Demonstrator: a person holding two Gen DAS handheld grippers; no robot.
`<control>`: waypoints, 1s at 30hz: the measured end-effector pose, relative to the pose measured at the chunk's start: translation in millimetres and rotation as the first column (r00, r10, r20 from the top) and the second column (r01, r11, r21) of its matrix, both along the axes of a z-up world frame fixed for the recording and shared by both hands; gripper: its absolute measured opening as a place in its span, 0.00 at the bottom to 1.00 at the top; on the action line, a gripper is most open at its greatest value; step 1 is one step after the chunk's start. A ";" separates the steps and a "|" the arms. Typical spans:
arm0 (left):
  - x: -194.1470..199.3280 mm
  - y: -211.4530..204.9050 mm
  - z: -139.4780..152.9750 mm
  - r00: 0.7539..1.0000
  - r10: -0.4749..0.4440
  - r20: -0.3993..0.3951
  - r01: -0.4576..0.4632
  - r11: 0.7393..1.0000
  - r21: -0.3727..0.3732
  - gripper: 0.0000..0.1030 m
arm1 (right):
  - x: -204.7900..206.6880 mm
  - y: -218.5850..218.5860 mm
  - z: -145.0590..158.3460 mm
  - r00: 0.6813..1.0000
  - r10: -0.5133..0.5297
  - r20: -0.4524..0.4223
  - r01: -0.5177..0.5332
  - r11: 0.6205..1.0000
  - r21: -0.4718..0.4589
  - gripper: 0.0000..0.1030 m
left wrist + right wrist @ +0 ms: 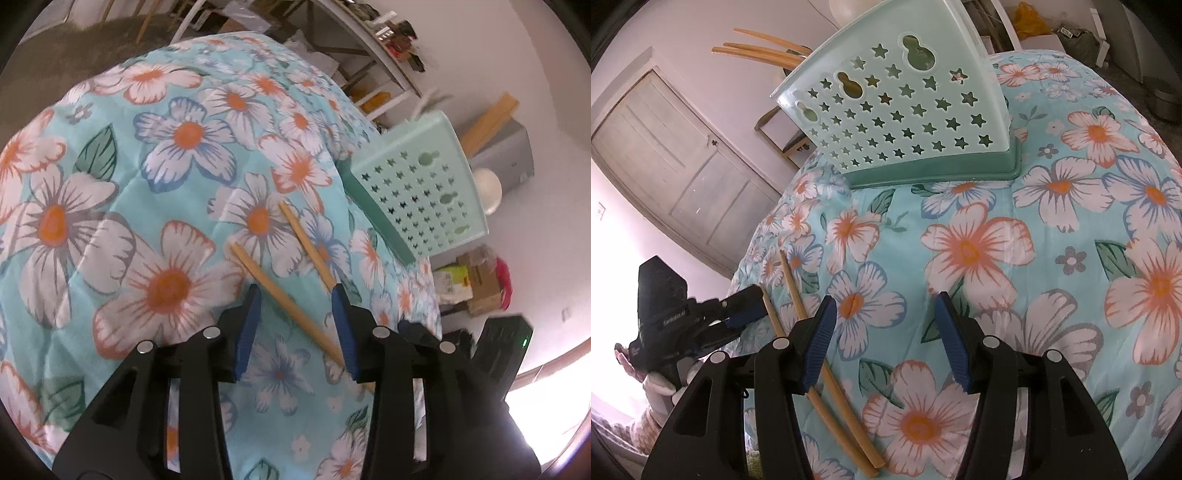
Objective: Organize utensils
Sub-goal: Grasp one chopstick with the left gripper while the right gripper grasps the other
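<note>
Floral cloth [110,206] covered the worktop; chopsticks awaited collection for the holder.

Two wooden chopsticks [291,295] lay loose on the cloth, near the mint perforated utensil holder [901,110], which already held several chopsticks. The left gripper [295,291] stood with jaws released, one stick lying between them ungripped, the other beside its outer finger. The right gripper [884,301] hung open and empty beside them. Judged stage: pickup. The next move would call for closing squarely on one stick.
</note>
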State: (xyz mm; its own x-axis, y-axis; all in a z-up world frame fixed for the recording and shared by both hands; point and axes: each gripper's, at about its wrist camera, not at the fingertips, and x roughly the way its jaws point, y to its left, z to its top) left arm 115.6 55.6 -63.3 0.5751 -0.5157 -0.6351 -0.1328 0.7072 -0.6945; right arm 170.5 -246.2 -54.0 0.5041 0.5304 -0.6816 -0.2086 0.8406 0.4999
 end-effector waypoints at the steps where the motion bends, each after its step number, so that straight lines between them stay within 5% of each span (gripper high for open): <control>1: 1.3 0.2 -0.6 1.000 0.006 -0.003 -0.006 1.000 -0.004 0.37 | 0.1 0.0 -0.1 1.000 0.000 0.000 0.000 1.000 0.000 0.53; 8: 6.2 -8.4 1.6 0.999 0.035 0.018 -0.036 0.998 0.053 0.35 | 0.4 -0.4 -1.1 1.000 0.001 -0.001 -0.001 1.000 -0.004 0.53; 13: 4.8 -24.1 6.0 0.998 0.031 0.061 -0.044 0.976 0.214 0.21 | 1.1 1.4 -0.8 1.000 0.001 -0.002 -0.001 1.000 -0.015 0.53; 16: 0.4 -28.2 7.6 0.996 0.015 0.093 -0.040 0.961 0.273 0.22 | 1.5 2.9 -0.6 1.000 0.000 -0.005 0.000 1.000 -0.022 0.53; 24: -11.7 -26.3 9.9 0.988 -0.003 0.156 -0.045 0.953 0.300 0.22 | 3.5 11.1 7.5 1.000 0.028 0.009 -0.028 0.998 -0.050 0.53; 30: -23.3 -19.4 6.7 0.980 -0.013 0.197 -0.047 0.955 0.294 0.22 | 9.6 45.5 28.0 0.985 0.161 0.062 -0.156 0.985 -0.074 0.53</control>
